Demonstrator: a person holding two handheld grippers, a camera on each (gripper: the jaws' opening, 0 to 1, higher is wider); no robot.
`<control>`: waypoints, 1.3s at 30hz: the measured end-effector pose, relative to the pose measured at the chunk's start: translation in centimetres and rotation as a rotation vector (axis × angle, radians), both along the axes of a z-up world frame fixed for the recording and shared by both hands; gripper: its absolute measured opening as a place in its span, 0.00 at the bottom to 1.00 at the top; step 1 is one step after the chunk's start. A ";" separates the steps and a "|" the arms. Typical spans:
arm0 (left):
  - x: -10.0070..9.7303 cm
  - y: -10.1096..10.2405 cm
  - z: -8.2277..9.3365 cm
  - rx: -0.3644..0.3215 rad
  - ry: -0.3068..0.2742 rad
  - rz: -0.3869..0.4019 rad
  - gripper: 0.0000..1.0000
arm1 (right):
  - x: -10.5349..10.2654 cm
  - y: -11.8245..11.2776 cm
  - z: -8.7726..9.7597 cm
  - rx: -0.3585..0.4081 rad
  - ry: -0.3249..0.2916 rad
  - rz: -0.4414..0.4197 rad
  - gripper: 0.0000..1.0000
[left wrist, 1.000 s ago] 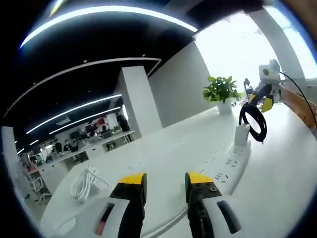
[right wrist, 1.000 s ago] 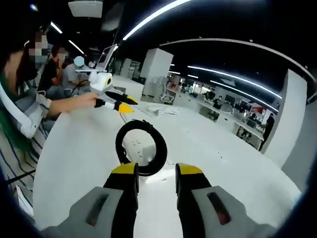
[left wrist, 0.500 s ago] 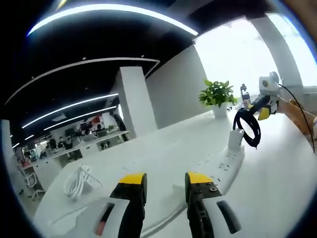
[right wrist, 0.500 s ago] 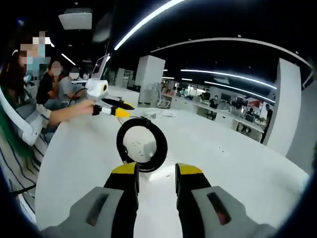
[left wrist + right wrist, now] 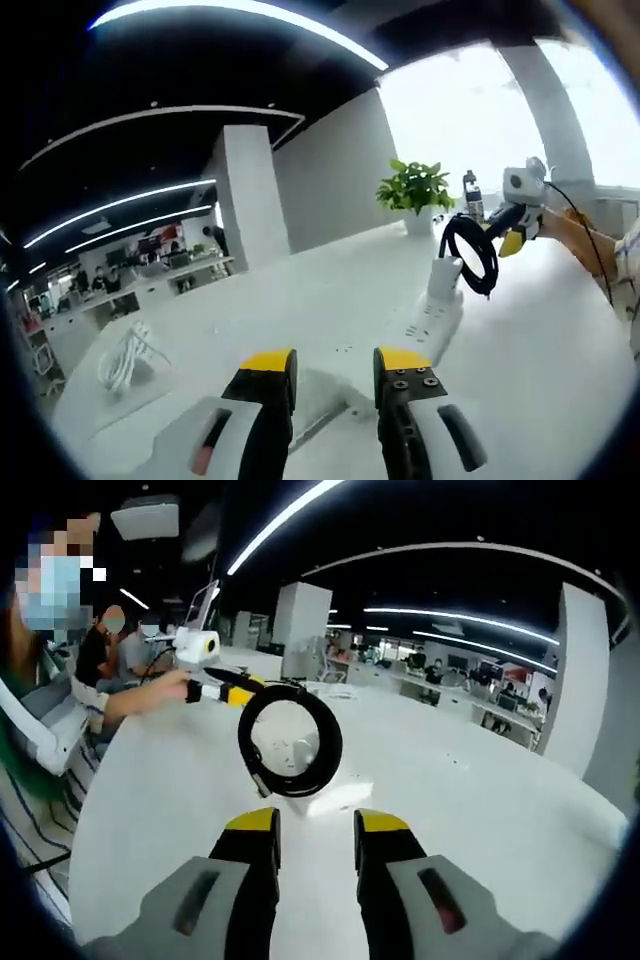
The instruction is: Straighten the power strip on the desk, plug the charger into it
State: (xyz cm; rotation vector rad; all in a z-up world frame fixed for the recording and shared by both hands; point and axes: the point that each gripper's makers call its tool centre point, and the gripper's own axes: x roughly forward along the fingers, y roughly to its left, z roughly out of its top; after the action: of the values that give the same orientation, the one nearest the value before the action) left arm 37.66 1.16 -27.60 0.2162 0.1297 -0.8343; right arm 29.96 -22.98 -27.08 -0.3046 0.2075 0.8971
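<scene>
Left gripper view: left gripper [image 5: 332, 362] released and empty; white power strip [image 5: 432, 322] lies on the desk [image 5: 560, 370], charger [image 5: 443, 276] upright at its far end, black cable coil [image 5: 471, 256] above. Right gripper view: right gripper [image 5: 314, 825] parted, holding nothing; coil [image 5: 290, 742] springy, light. Strip rigid; grasp its sides. Ample bare desk around.

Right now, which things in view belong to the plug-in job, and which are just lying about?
For the job:
- power strip
- white charger standing in the strip
- its black coiled cable
- left hand-held gripper and right hand-held gripper, both holding nothing

Lying about:
- white cable bundle
- potted plant
- bottle
</scene>
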 end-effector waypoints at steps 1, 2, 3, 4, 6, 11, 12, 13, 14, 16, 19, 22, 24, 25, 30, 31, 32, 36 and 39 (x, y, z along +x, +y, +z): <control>-0.1 -0.1 0.0 0.005 0.001 -0.009 0.30 | 0.1 0.2 -0.2 0.003 0.004 -0.003 0.28; -0.2 -0.3 -0.1 0.012 0.004 -0.024 0.30 | 0.3 0.4 -0.4 0.004 0.010 -0.004 0.28; -0.3 -0.4 -0.2 0.017 0.009 -0.035 0.31 | 0.6 0.6 -0.7 0.003 0.017 -0.015 0.27; -0.5 -0.5 -0.3 0.024 0.015 -0.048 0.31 | 0.9 0.7 -0.8 0.010 0.019 -0.025 0.27; -0.6 -0.6 -0.3 0.030 0.019 -0.059 0.31 | 1.3 1.2 -1.4 0.014 0.039 -0.024 0.27; -0.9 -0.6 -0.8 0.059 0.039 -0.088 0.31 | 1.9 1.9 -2.4 -0.015 0.063 -0.034 0.27; -1.0 -0.6 -1.0 0.066 0.044 -0.091 0.31 | 2.1 2.1 -2.4 -0.013 0.067 -0.036 0.26; -1.0 -0.6 -1.1 0.071 0.053 -0.095 0.31 | 2.2 2.3 -2.5 -0.014 0.074 -0.036 0.26; -1.1 -0.6 -1.3 0.072 0.058 -0.100 0.31 | 2.3 2.4 -2.7 -0.020 0.077 -0.034 0.26; -1.3 -0.6 -1.4 0.075 0.068 -0.107 0.31 | 2.4 2.9 -2.9 -0.029 0.080 -0.026 0.26; -1.4 -0.3 -1.7 0.094 0.073 -0.107 0.31 | 2.6 3.4 -3.1 -0.026 0.095 -0.016 0.26; -1.6 -0.3 -1.9 0.096 0.086 -0.114 0.31 | 2.9 3.8 -3.6 -0.031 0.114 -0.010 0.26; -1.7 -0.4 -2.3 0.098 0.109 -0.122 0.31 | 3.0 4.2 -3.9 -0.033 0.133 -0.007 0.26; -1.8 -0.4 -2.6 0.105 0.118 -0.124 0.31 | 3.1 4.4 -4.1 -0.032 0.141 -0.003 0.26; -1.6 -0.4 -3.6 0.135 0.137 -0.110 0.31 | 3.2 5.4 -4.6 -0.020 0.175 0.017 0.26; -1.7 -0.4 -3.6 0.132 0.141 -0.111 0.31 | 3.3 5.3 -4.6 -0.023 0.176 0.017 0.26; -1.7 -0.4 -3.6 0.130 0.143 -0.111 0.31 | 3.4 5.4 -4.7 -0.029 0.180 0.016 0.26; -1.7 -0.7 -3.8 0.132 0.146 -0.113 0.30 | 3.6 5.3 -4.9 -0.037 0.187 0.013 0.26; -1.6 -0.8 -4.2 0.140 0.150 -0.113 0.29 | 3.7 5.3 -5.0 -0.038 0.188 0.006 0.26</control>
State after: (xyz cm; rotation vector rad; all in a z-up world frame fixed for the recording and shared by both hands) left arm 36.06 0.39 -31.78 0.2943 0.3194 -0.9545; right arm 33.71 -17.73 -32.12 -0.2565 0.3980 0.9286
